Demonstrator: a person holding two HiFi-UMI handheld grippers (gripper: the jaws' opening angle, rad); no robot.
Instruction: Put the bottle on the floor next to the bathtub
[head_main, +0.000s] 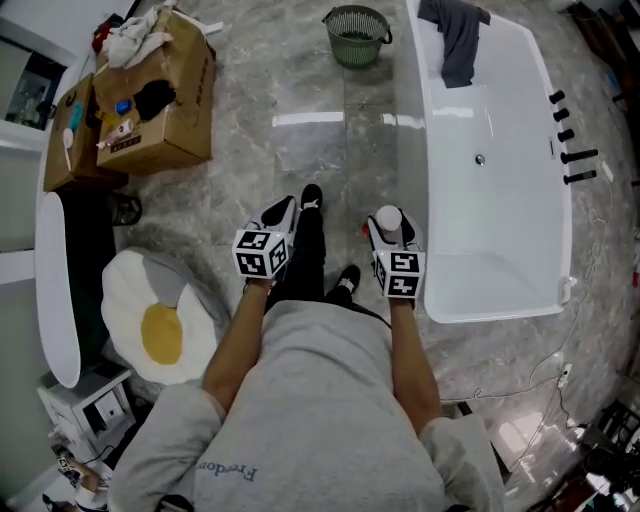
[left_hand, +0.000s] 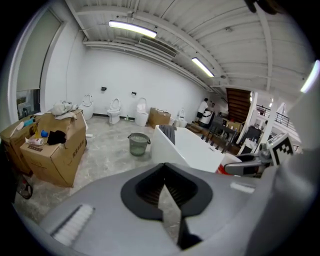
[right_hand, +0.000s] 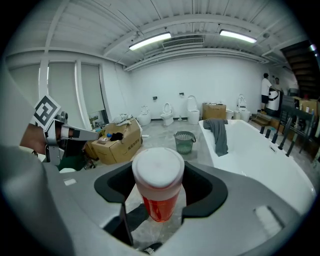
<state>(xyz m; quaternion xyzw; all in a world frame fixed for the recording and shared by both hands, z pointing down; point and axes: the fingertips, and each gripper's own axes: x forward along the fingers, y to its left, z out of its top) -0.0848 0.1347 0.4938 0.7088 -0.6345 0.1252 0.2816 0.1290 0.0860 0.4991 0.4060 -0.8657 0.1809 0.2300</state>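
Observation:
A red bottle with a white cap stands upright between the jaws of my right gripper, which is shut on it. In the head view the bottle's cap shows at the front of the right gripper, held above the floor just left of the white bathtub. My left gripper is a little to the left, over the person's legs. Its jaws are shut with nothing between them. The bathtub stretches away on the right.
A green basket stands on the marble floor beyond the tub's far end. A dark towel hangs over the tub's rim. Open cardboard boxes and an egg-shaped rug lie to the left. Black taps line the tub's right side.

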